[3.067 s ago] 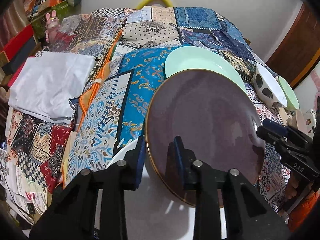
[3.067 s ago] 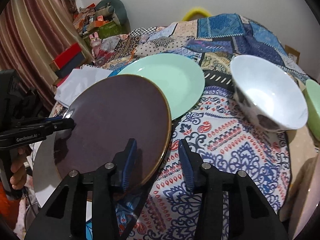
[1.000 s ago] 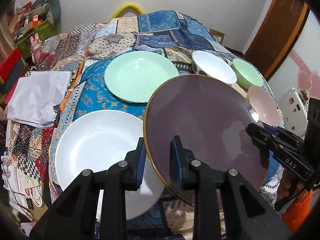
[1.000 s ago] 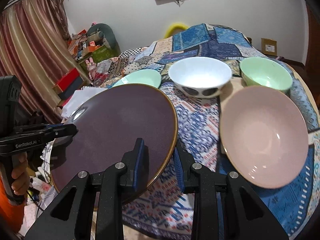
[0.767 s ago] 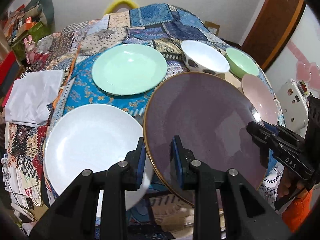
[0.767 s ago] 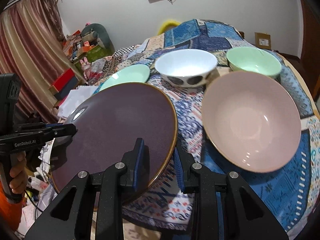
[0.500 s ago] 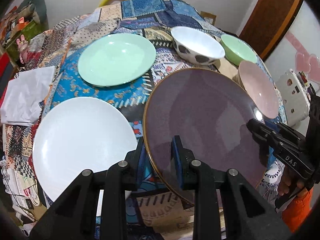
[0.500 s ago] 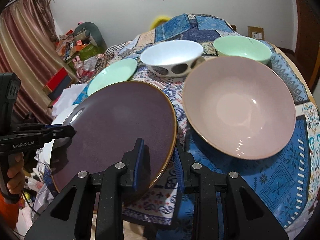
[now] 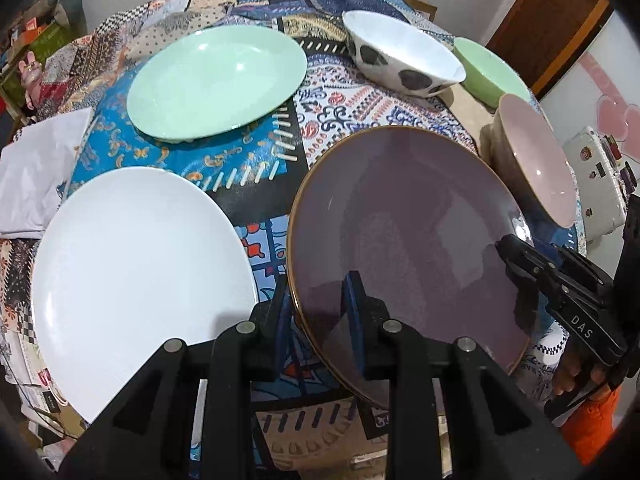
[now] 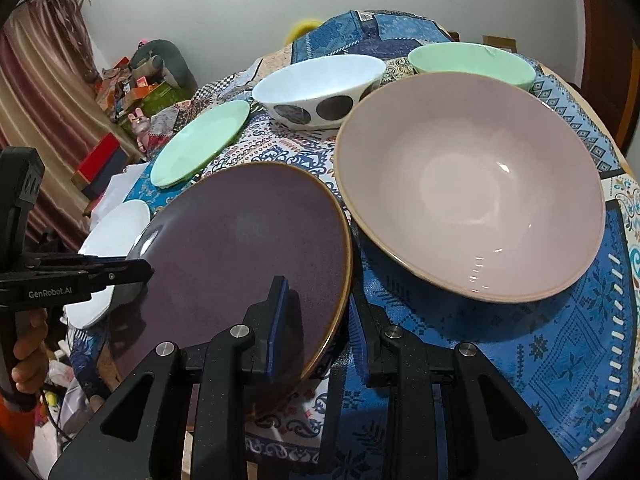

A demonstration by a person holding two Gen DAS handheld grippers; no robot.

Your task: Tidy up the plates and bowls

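Note:
A dark purple plate (image 9: 400, 220) with a gold rim hangs tilted over the near part of the table, between a white plate (image 9: 132, 264) and a pink bowl (image 10: 472, 184). My left gripper (image 9: 316, 292) is shut on the purple plate's left rim. My right gripper (image 10: 316, 304) is shut on its right rim, close to the pink bowl's edge. Farther back stand a mint plate (image 9: 216, 80), a white bowl with dark spots (image 10: 320, 84) and a green bowl (image 10: 472, 64). Whether the purple plate touches the cloth is hidden.
A patchwork tablecloth (image 10: 560, 340) covers the round table. A folded white cloth (image 9: 36, 160) lies at its left edge. Boxes and toys (image 10: 136, 92) crowd the room's left side. A white case (image 9: 600, 184) stands off the table at the right.
Both grippers have sunk with the purple plate and tipped downward. The plate now sits lower, beside the white plate, and the pink bowl has come much closer in the right wrist view.

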